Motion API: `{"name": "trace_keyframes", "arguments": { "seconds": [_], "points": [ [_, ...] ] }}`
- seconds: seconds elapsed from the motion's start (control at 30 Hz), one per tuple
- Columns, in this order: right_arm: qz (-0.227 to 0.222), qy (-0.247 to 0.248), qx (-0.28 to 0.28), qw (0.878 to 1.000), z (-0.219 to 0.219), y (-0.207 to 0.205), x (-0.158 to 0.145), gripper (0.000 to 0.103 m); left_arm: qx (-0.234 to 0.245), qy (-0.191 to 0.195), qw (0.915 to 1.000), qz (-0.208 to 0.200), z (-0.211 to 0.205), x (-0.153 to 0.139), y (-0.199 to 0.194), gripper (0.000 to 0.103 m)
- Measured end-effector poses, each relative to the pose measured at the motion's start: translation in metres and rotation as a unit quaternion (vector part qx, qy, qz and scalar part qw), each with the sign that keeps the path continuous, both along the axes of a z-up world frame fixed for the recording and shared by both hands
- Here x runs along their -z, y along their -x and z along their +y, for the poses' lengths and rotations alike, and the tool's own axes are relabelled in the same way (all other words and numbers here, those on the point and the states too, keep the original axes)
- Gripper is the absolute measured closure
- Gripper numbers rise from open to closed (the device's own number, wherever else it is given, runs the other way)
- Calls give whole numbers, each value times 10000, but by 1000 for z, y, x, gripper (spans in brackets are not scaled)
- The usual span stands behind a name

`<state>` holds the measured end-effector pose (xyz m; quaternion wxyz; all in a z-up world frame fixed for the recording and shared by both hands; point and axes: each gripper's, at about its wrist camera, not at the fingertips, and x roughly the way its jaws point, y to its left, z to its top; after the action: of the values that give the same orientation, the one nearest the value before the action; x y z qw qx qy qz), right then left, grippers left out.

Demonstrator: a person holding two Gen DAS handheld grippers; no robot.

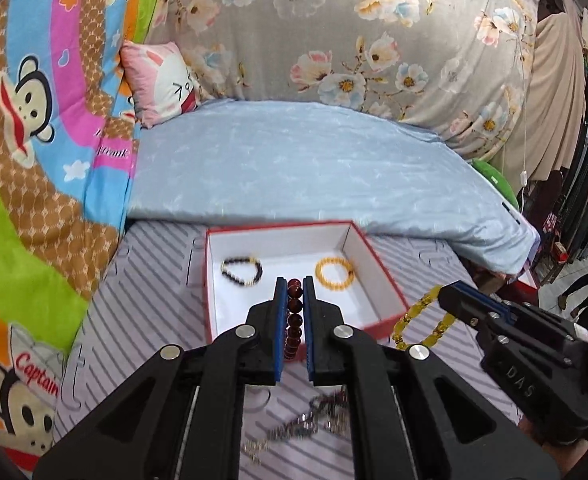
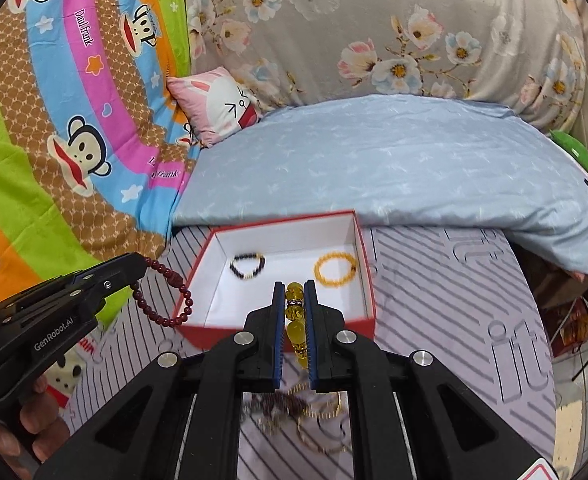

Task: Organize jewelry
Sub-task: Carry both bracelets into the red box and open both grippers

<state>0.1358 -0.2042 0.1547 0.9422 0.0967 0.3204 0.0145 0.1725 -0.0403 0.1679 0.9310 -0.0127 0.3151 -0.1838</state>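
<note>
Open red cardboard box with white lining (image 1: 373, 276) sits on the grey-striped mat (image 1: 150, 304) and serves as the landmark. Inside it, two pieces lie flat on the floor: a black-and-gold bead bracelet (image 1: 242, 271) toward the left wall and a small yellow bead bracelet (image 1: 334, 273) toward the right wall, apart from each other. So two items appear stowed. Left gripper (image 1: 294, 282) hovers over the box's near edge, jaws clamped on a dark red round-bead bracelet (image 1: 294, 320), which hangs between them; from the right wrist view its loop dangles just outside the box's left wall. Right gripper (image 2: 294, 286) is also at the near edge, jaws clamped on a translucent yellow large-bead bracelet (image 2: 295, 316); in the left wrist view that loop hangs beside the box's near-right corner. Neither held piece is in the box yet. Nearer than the box, on the mat under the grippers, a blurred tangle of thin metal chains (image 2: 309, 420) lies unsorted; count not readable. Judgement: task roughly midway; two bracelets pending release, chains left.
</note>
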Motion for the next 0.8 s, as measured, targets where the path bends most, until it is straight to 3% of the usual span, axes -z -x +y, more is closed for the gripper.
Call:
{"name": "trace_keyframes", "arguments": {
  "seconds": [0.23, 0.73, 0.8],
  "points": [
    [68, -196, -135, 9997, 0, -55, 7, 94, -6, 105, 9999, 31, -10, 0, -49, 96],
    [638, -349, -200, 9972, 0, -105, 63, 94, 75, 62, 9975, 698, -21, 61, -99, 95],
    [652, -245, -126, 9975, -2, -107, 69, 91, -155, -70, 9970, 759, -19, 70, -104, 72]
  ]
}}
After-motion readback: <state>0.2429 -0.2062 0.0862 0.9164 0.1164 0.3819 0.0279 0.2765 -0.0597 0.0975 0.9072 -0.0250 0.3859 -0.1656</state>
